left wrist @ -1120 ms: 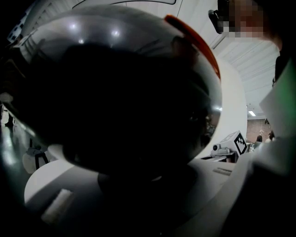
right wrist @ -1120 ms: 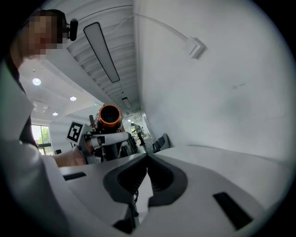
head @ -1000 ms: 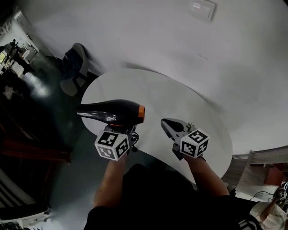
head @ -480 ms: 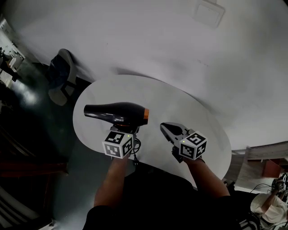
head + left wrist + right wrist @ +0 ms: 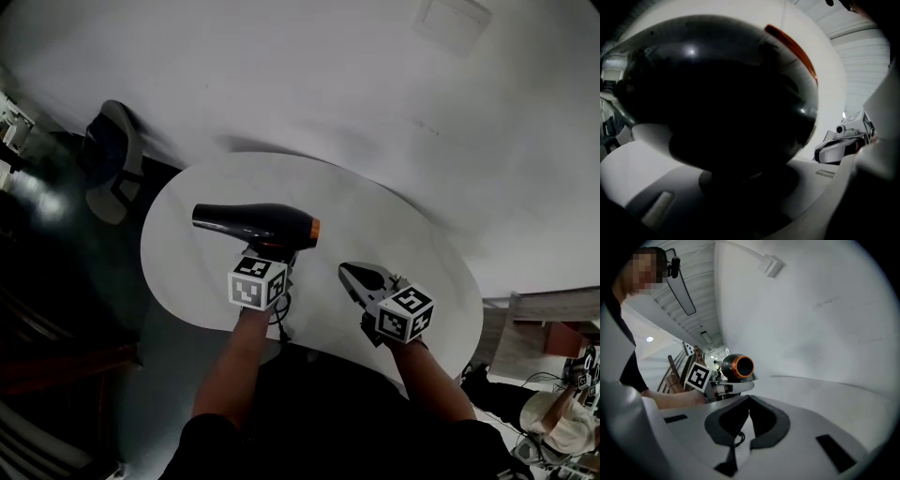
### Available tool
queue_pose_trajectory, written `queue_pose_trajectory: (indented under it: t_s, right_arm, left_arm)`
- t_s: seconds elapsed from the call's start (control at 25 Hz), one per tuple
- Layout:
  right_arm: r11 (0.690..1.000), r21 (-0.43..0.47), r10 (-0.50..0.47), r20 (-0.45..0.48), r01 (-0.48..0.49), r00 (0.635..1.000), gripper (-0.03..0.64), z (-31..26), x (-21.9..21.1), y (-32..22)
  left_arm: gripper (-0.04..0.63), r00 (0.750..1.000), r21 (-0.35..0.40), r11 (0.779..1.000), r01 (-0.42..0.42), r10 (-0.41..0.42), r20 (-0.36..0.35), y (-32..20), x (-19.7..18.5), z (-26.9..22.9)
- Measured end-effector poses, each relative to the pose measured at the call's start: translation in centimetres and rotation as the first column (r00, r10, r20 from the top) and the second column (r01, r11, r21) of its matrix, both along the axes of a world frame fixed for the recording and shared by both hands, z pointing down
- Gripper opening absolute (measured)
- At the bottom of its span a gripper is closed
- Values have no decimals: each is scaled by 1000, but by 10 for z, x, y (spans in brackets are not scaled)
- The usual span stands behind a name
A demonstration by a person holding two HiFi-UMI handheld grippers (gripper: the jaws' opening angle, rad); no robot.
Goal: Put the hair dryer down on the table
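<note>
The black hair dryer (image 5: 253,225) with an orange ring at its rear lies level over the left half of the round white table (image 5: 375,211), nozzle pointing left. My left gripper (image 5: 267,257) is shut on its handle from below. In the left gripper view the dryer's dark body (image 5: 717,93) fills most of the picture above the jaws, with my left gripper (image 5: 750,187) in shadow. Whether the dryer touches the tabletop I cannot tell. My right gripper (image 5: 345,271) is shut and empty over the table's near right. In its own view my right gripper (image 5: 749,399) faces the dryer's orange-ringed end (image 5: 737,366).
The dryer's black cord (image 5: 280,317) hangs off the table's near edge by my left hand. A chair (image 5: 108,159) stands at the table's far left. A white wall with a wall plate (image 5: 453,19) rises behind the table. Someone sits at the lower right (image 5: 562,427).
My left gripper has carried the hair dryer down and inward from the table's left edge to over the tabletop. The right gripper has sunk a little and stayed shut.
</note>
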State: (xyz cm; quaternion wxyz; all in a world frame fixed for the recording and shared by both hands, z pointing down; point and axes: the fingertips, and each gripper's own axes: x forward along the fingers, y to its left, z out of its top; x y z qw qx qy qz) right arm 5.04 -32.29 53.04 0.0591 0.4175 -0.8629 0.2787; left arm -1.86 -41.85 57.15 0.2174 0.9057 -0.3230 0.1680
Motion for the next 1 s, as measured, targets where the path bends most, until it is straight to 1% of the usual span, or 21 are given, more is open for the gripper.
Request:
queue_pose_trajectory:
  t_s: [0.08,0.2,0.44,0.56,0.8,0.88,1.0]
  right_arm:
    - [1000,-16,21,-3,-21,1000,12,6,6,1]
    - [998,-40,53,-12,-54,999,12,14,16,4]
    - [992,-88,91,-18,-92,996,12,28,25,14]
    - [988,-108,107,-36,-110,994,12,33,28,22]
    - [981,-125,146,-41,-151,988,12,35,31,34]
    - [978,-124,162,-49,-167,986,12,33,34,38]
    - [974,-122,187,-61,-193,980,12,31,42,45]
  left_arm:
    - [112,1000,-22,1000,-22,22,14,-7,9,11]
    - [112,996,-63,996,-59,63,55,-13,22,33]
    - [112,982,-141,984,-112,132,134,-16,38,77]
    - [114,967,-169,973,-158,187,172,-16,50,93]
    - [115,935,-240,948,-210,266,234,-14,67,125]
    - [115,918,-269,934,-235,304,254,-8,72,137]
    - [117,884,-305,913,-271,361,295,0,83,151]
